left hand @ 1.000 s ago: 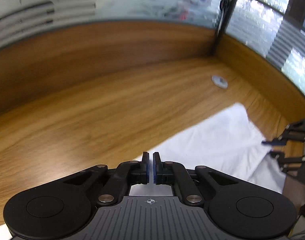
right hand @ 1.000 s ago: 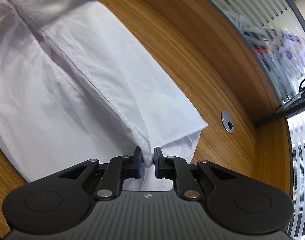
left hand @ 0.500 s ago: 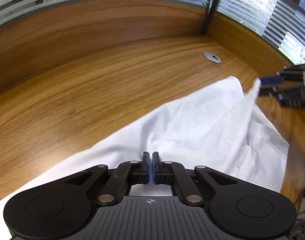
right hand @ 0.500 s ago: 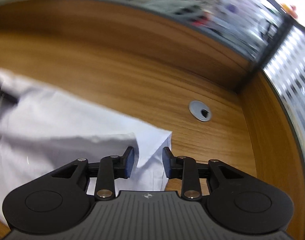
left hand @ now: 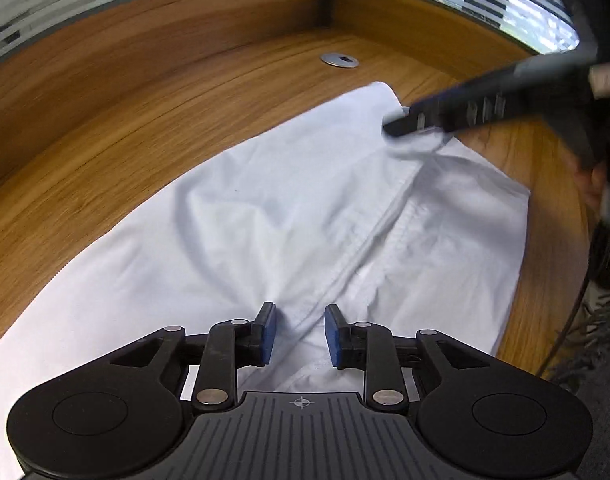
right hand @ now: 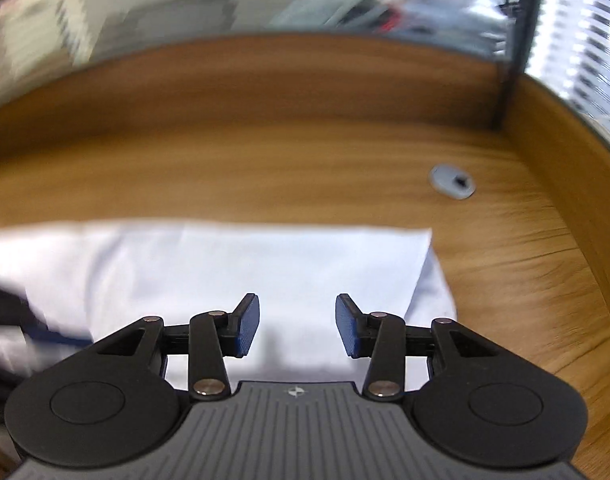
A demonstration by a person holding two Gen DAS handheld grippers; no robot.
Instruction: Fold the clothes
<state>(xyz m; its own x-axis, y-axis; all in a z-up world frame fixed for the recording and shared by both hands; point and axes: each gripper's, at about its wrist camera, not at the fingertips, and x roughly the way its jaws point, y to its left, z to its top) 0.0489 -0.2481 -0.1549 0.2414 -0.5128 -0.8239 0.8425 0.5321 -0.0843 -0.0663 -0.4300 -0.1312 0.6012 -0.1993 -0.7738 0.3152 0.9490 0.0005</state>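
I have the white shirt (left hand: 265, 232) lying spread on the wooden table (left hand: 117, 128), its far corner near the round grey cable grommet (left hand: 339, 59) set in the table top. A stitched seam runs from that far corner down toward my left tool (left hand: 297, 334).

My left tool sits low over the near part of the shirt. Its jaws are opening, and the blue pads (left hand: 268, 334) stand apart on either side of a raised pinch of cloth where the seam comes in. The fabric lies between them, but I see no pad pressing on it.

My right tool (right hand: 297, 328) is also opening. Its blue pads (right hand: 247, 326) are clearly apart, with flat white cloth showing in the gap below and nothing clamped. In the right wrist view the shirt (right hand: 245, 264) fills the near left part of the table (right hand: 505, 264), with a folded corner at the right, and the grommet (right hand: 452, 181) lies beyond that corner, apart from the cloth.

From the left wrist view I see the right tool (left hand: 409, 122) reaching in from the right, blurred, its tip over the far corner of the shirt. Whether it touches the cloth there I cannot tell.
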